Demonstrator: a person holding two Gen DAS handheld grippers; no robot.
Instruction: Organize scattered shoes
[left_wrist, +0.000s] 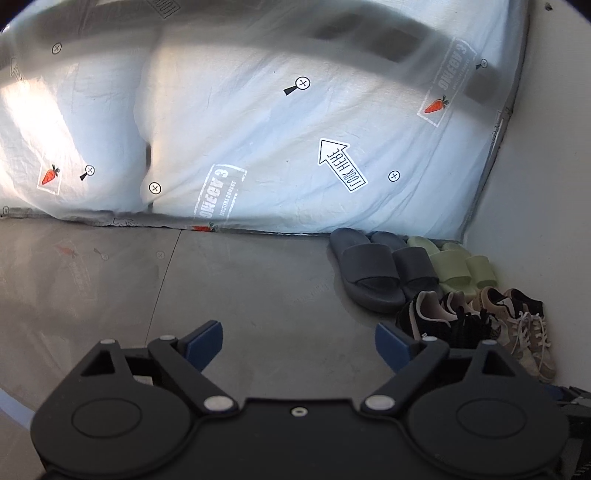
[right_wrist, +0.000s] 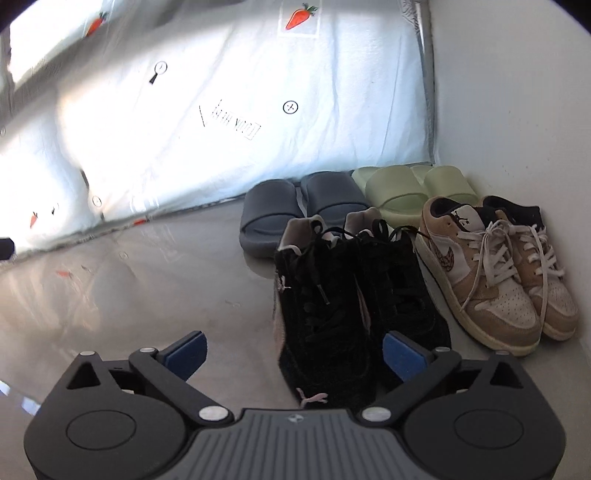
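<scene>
Down by the floor, both sets of fingers gape wide and hold nothing: left gripper over bare floor, right gripper around the black sneakers, toes hidden. Its view shows tan sneakers, grey slides, green slides whole; the left's crowds them.
</scene>
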